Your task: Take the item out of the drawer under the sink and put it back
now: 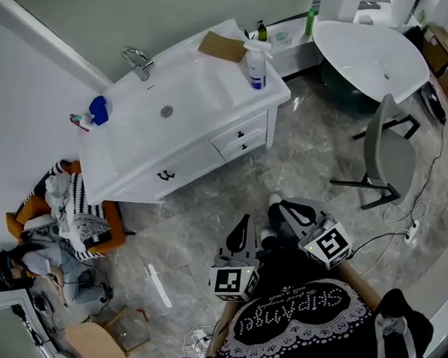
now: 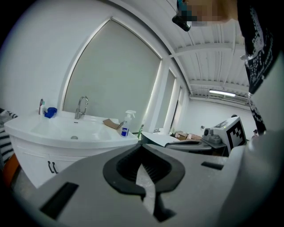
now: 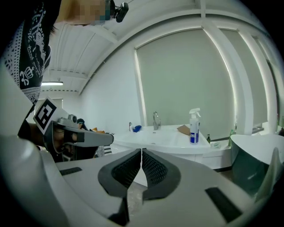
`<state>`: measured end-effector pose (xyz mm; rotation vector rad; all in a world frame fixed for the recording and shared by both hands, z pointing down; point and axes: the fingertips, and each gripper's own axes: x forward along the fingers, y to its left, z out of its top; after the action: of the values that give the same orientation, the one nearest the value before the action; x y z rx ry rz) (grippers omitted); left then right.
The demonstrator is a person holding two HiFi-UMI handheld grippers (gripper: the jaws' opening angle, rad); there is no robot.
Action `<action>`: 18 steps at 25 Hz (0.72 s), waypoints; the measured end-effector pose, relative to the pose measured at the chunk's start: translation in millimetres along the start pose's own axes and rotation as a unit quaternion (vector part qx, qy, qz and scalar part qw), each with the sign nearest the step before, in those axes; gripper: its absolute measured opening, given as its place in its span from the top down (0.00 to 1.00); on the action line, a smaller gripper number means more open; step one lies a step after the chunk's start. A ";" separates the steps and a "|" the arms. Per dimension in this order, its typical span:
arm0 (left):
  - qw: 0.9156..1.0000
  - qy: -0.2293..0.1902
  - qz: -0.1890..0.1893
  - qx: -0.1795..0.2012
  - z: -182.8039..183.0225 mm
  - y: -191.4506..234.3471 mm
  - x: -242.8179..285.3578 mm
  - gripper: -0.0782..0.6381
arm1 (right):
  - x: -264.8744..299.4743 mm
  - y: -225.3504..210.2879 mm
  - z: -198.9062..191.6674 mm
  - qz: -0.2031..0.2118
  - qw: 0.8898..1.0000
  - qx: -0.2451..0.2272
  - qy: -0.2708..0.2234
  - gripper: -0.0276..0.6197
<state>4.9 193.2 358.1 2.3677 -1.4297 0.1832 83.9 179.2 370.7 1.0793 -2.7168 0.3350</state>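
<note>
The white desk [image 1: 213, 81] stands well ahead of the left gripper [image 1: 242, 231], across a grey marble floor [image 1: 208, 211]. On its top, ahead and to the right, stand a spray bottle [image 1: 256, 65] and a piece of brown card [image 1: 222, 46]. Far to the left lies a blue thing [image 1: 99, 110]. A white strip [image 1: 158, 284] lies on the floor left of the gripper.

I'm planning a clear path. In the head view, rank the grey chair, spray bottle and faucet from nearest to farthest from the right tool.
1. Grey chair, on the floor right of the right tool.
2. Spray bottle, on the sink counter's right end.
3. Faucet, far left at the counter's back.
</note>
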 end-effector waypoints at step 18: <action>1.000 0.007 -0.016 0.005 41.9 1.6 125.8 0.88 | 42.6 -118.8 29.3 -0.003 1.000 0.001 0.000 0.93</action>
<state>60.3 72.7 357.0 2.3911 -1.3876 0.1995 133.0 59.3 370.1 1.0881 -2.7129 0.3371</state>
